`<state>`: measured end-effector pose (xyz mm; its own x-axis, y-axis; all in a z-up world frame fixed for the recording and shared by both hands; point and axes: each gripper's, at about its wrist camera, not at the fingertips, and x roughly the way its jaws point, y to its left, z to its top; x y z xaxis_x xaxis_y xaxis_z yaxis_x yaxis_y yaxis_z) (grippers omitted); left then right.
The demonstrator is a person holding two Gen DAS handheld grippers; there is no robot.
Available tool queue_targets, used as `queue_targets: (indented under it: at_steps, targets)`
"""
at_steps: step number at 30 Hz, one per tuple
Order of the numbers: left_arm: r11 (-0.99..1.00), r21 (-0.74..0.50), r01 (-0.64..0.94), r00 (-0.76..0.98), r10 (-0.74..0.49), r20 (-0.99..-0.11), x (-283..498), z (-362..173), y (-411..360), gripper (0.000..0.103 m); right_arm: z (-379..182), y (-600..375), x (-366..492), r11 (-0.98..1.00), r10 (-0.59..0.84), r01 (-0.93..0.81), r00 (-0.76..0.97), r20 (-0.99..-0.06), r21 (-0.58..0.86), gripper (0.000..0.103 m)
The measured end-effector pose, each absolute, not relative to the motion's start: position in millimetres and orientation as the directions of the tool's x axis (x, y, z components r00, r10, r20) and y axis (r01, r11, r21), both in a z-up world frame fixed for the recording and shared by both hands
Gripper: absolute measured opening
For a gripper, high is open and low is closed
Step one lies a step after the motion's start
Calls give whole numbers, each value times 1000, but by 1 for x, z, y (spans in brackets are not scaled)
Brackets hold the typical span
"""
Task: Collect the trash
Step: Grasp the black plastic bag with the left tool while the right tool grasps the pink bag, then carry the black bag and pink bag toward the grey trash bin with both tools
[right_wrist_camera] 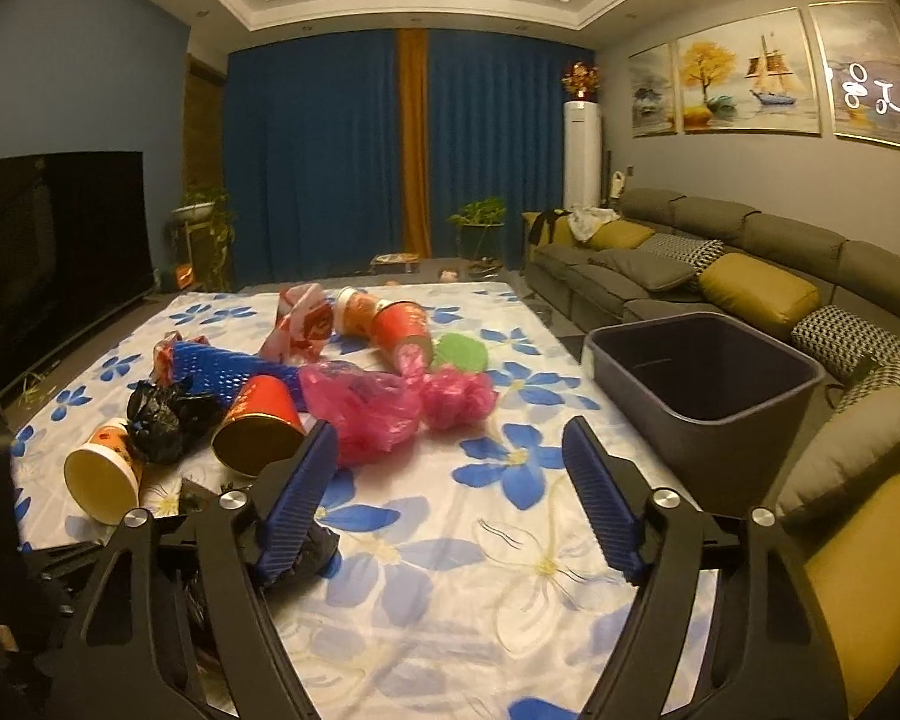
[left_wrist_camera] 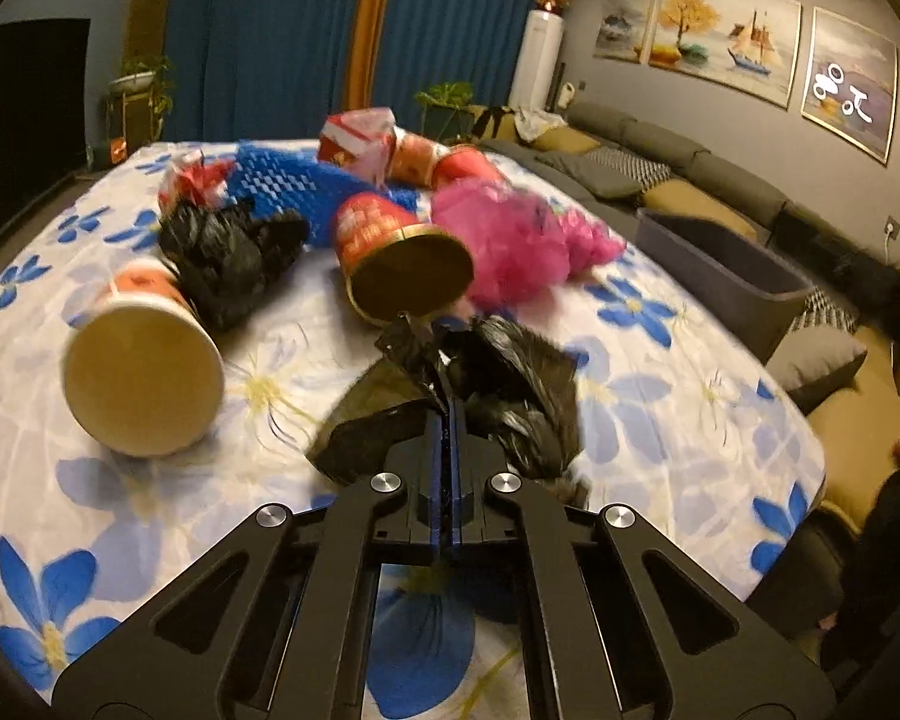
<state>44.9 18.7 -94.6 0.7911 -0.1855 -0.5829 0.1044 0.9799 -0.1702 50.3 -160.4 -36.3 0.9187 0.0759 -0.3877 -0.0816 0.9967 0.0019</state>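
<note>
My left gripper [left_wrist_camera: 450,414] is shut on a crumpled black plastic bag [left_wrist_camera: 510,396] and holds it just above the flowered table [left_wrist_camera: 660,420]. Behind it lie a red paper cup [left_wrist_camera: 402,252], a pink plastic bag [left_wrist_camera: 510,240], a second black bag [left_wrist_camera: 228,258], a white-rimmed cup [left_wrist_camera: 144,372] and blue mesh wrap [left_wrist_camera: 294,186]. My right gripper [right_wrist_camera: 450,456] is open and empty above the table's near middle. The same trash lies ahead of it: pink bag [right_wrist_camera: 366,408], red cup [right_wrist_camera: 258,432], black bag [right_wrist_camera: 162,414]. The grey bin [right_wrist_camera: 708,372] stands right of the table.
A grey and mustard sofa [right_wrist_camera: 720,264] with cushions runs along the right wall behind the bin. A television [right_wrist_camera: 54,264] stands at the left. More cups and red wrappers [right_wrist_camera: 306,318] lie at the table's far end, with a green lid [right_wrist_camera: 462,354].
</note>
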Motion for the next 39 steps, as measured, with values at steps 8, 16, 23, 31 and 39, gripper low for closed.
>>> queue_targets:
  at_steps: [8,16,23,31,39]
  targets:
    - [987,-162,7,898,-77,-433,43,-36,54,1,-38,-138,96,991,124,-135,905,-406,1,74]
    - [979,-189,-83,918,1,-398,54,-12,91,1,-51,-105,147,977,157,-205,879,-450,-61,74]
    - [977,-194,-88,914,2,-406,63,-13,96,1,-69,-90,179,969,149,-228,845,-513,-92,68]
    - [977,-196,-82,907,-8,-420,76,-16,94,1,-87,-84,204,960,139,-253,808,-573,-124,30]
    - [978,-193,-78,905,-12,-424,78,-14,91,1,-73,-88,192,950,203,-298,822,-532,-98,9]
